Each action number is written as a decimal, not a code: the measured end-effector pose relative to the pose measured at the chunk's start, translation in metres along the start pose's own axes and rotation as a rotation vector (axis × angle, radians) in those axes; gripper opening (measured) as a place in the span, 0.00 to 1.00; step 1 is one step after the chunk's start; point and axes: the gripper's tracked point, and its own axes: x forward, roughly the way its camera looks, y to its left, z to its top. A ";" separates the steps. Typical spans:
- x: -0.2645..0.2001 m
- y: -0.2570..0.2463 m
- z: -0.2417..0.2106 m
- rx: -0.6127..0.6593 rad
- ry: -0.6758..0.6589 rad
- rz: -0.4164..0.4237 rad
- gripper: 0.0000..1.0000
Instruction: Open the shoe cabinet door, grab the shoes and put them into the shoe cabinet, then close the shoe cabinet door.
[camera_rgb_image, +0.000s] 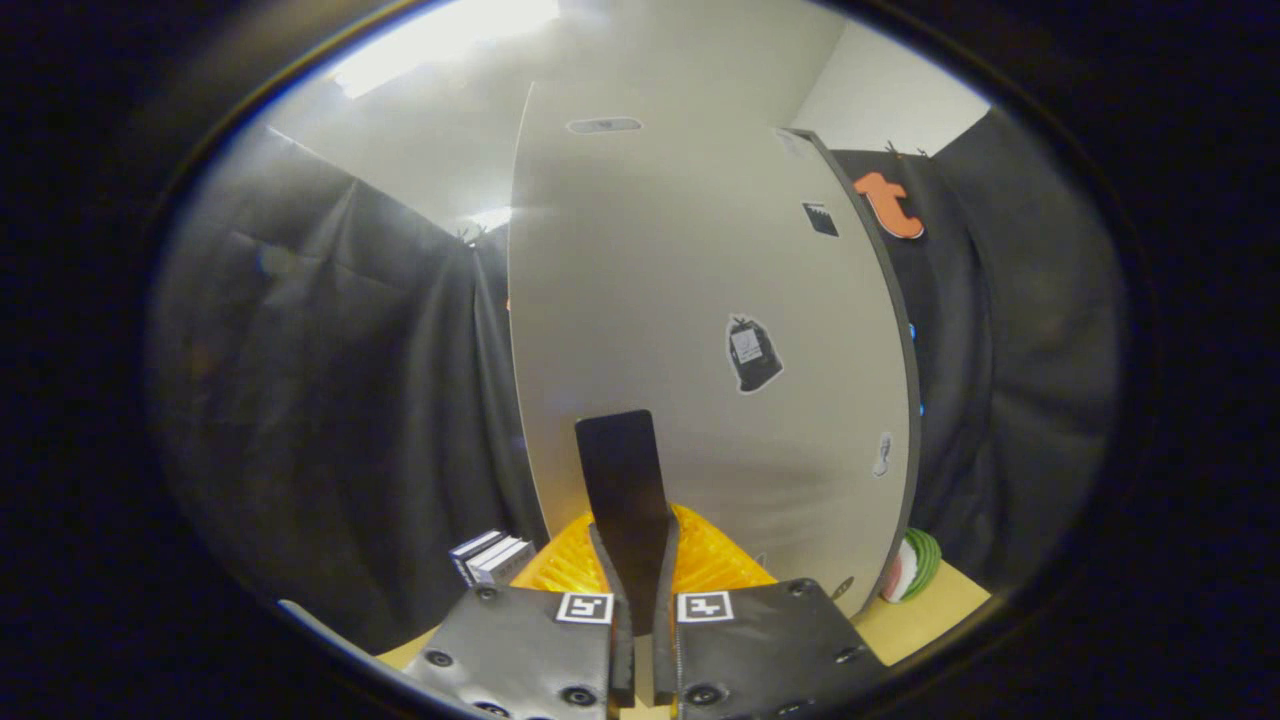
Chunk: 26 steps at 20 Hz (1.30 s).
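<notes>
The hand-held gripper (640, 560) has its two fingers drawn together on a flat dark tab (622, 480) that stands up between them, so it is pinching that tab. My reading is that this tab is the door's handle, and the step in hand is working the shoe cabinet door (700, 330), which rises pale and broad just beyond the fingers and bears a few stickers. Whether it is swinging open or shut I cannot tell.

To do it well, keep the pinch square on the tab and follow the door's arc rather than pulling straight, or the tab may slip out.

An orange ribbed thing (712, 560) lies low behind the fingers, perhaps a shoe. The cabinet's inside is hidden by the door, so its contents cannot be judged. Small boxes (490, 556) stand near the desk (925, 610) edge.
</notes>
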 end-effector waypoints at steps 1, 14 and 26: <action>-0.006 -0.003 0.000 0.006 0.002 0.014 0.09; -0.091 -0.073 0.019 0.017 -0.022 0.039 0.08; -0.134 -0.150 0.030 0.066 -0.077 -0.118 0.07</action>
